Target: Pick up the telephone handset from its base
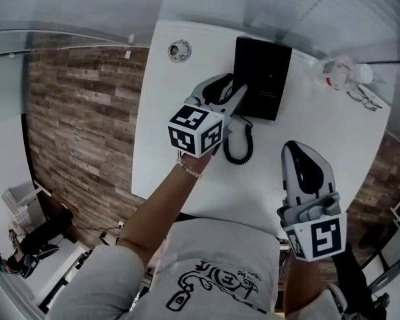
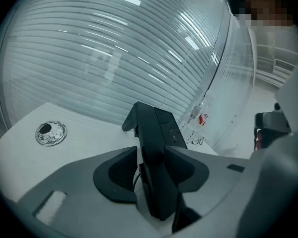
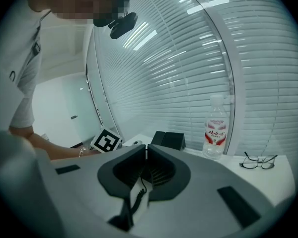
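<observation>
A black telephone [image 1: 267, 79] stands at the back of the white table [image 1: 160, 145]. Its handset [image 2: 156, 133] lies along the base's left side, and a coiled cord [image 1: 239, 142] trails toward me. My left gripper [image 1: 232, 93] reaches over that left side. In the left gripper view the left gripper [image 2: 151, 155] stands open with the handset between its jaws; a gap shows beside the left pad. My right gripper [image 1: 291, 147] hovers near the table's front right, away from the phone. The right gripper [image 3: 146, 150] is shut and holds nothing.
A water bottle [image 3: 215, 128] and a pair of glasses [image 3: 258, 161] sit at the back right of the table. A round cable grommet [image 1: 179, 51] lies left of the phone. Window blinds [image 2: 114, 48] run behind the table.
</observation>
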`<state>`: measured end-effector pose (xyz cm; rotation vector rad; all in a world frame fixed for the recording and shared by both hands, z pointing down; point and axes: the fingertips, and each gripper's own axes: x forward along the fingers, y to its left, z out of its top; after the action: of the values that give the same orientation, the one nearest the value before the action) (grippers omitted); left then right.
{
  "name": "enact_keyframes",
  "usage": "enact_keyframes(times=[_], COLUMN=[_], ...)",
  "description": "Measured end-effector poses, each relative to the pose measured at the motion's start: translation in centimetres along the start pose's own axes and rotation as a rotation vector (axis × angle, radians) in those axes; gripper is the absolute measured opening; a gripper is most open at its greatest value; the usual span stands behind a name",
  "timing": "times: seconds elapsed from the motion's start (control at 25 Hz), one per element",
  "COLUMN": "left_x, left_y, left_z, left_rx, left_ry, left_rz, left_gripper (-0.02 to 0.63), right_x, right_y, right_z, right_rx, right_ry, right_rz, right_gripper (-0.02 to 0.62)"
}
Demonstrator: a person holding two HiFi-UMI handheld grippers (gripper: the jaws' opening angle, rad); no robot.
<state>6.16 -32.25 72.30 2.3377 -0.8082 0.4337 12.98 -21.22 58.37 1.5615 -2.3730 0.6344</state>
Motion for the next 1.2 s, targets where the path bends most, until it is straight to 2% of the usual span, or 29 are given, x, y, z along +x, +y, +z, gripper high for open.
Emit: enact_keyframes(times=[0.16,0.28,0.44,0.72,1.2], left_x=[0.2,-0.1,-0.8,-3.5,-10.2], left_y=[0.0,0.0,-0.3,-2.0,-7.9], left_z=[0.0,0.2,0.6,3.4,8.3], left_rx=[-0.018,-0.052,-0.069,-0.042,0.004], left_ry=[-0.017,-0.034,-0.038,-0.094,-0.191], left_rz=[-0.026,-0.030,-0.012,-0.009,-0.066], left_gripper=[0.160,0.117,0.091,0.064,0.063], right_x=[0.2,0.3,0.0,-1.3,-5.4], right_y=[-0.3,-0.6,-0.7,-0.3,1.5], right_z=[-0.5,-0.9,-0.7,0.6,5.0], right_rx=[0.015,0.021,0.024,0.023,-0.014], right_ry=[0.005,0.012,0.007,-0.018,-0.099], right_rz=[0.000,-0.003,-0.011,-0.022,-0.049], right_gripper=[0.011,0.012,0.011,0.011,0.011])
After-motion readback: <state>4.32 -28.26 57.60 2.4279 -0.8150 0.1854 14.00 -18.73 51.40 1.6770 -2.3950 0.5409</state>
